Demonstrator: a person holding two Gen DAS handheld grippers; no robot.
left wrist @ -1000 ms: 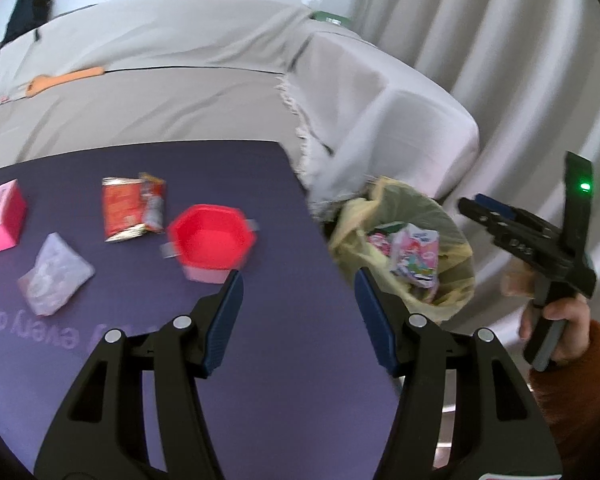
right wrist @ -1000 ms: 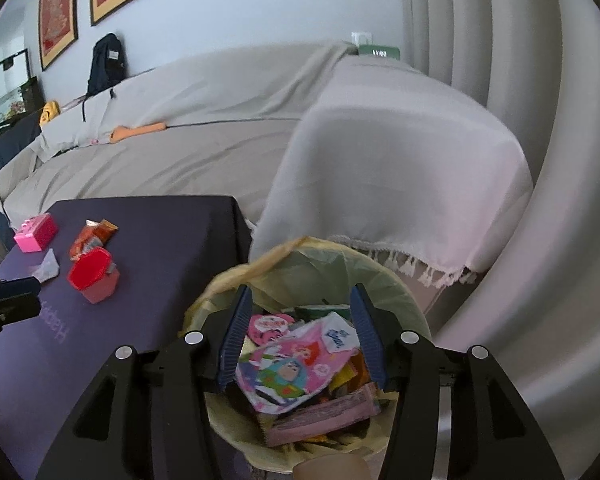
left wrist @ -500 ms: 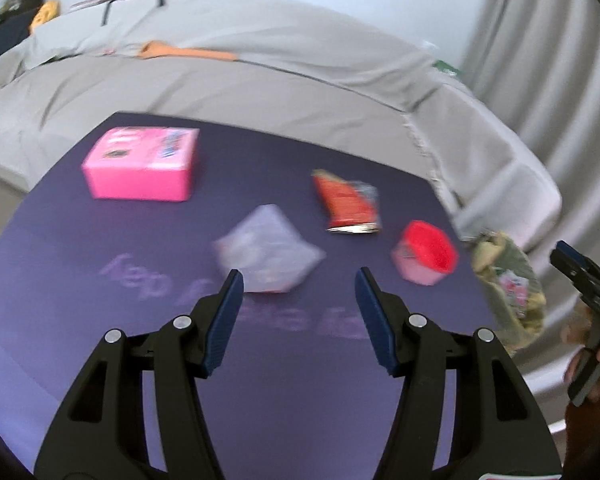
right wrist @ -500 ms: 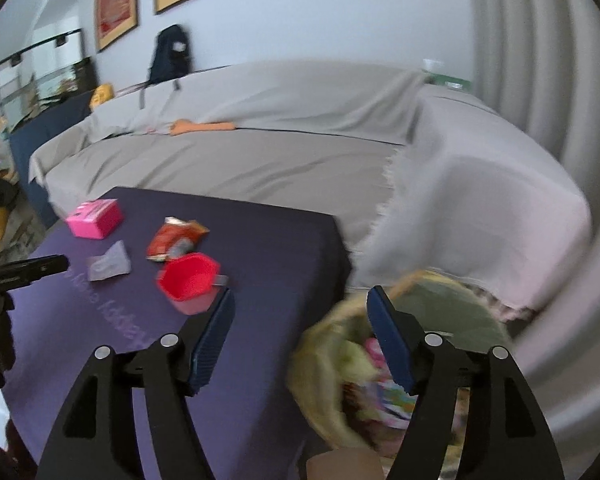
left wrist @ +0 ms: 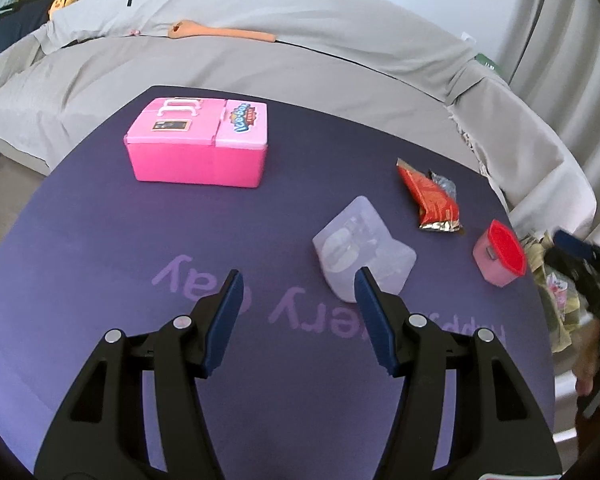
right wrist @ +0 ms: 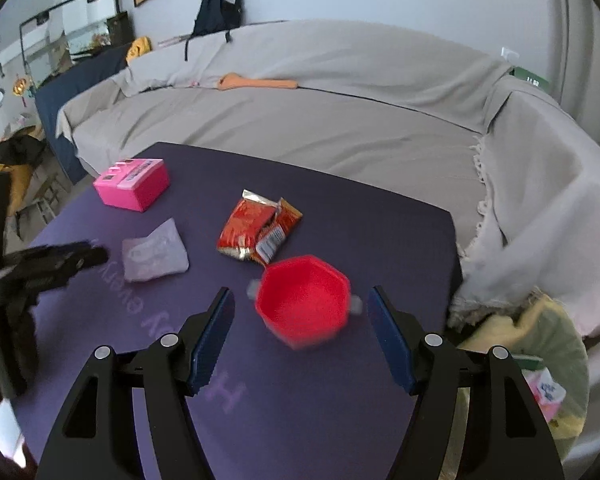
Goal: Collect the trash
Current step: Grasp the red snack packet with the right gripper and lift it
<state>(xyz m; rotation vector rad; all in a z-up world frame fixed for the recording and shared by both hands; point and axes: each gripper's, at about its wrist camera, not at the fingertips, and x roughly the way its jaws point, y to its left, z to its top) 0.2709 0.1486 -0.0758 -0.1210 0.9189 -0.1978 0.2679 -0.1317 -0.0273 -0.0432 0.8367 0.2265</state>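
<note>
The right gripper [right wrist: 300,310] has swung away from the yellow-lined trash bin [right wrist: 540,344] and now hangs, jaws apart, over the red hexagonal plastic cup [right wrist: 304,300]. The left gripper [left wrist: 298,292] has left that cup for the crumpled clear plastic wrapper [left wrist: 360,252].

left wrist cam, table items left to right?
pink box → clear plastic wrapper → red snack wrapper → red cup → trash bag just past the table's right edge.
</note>
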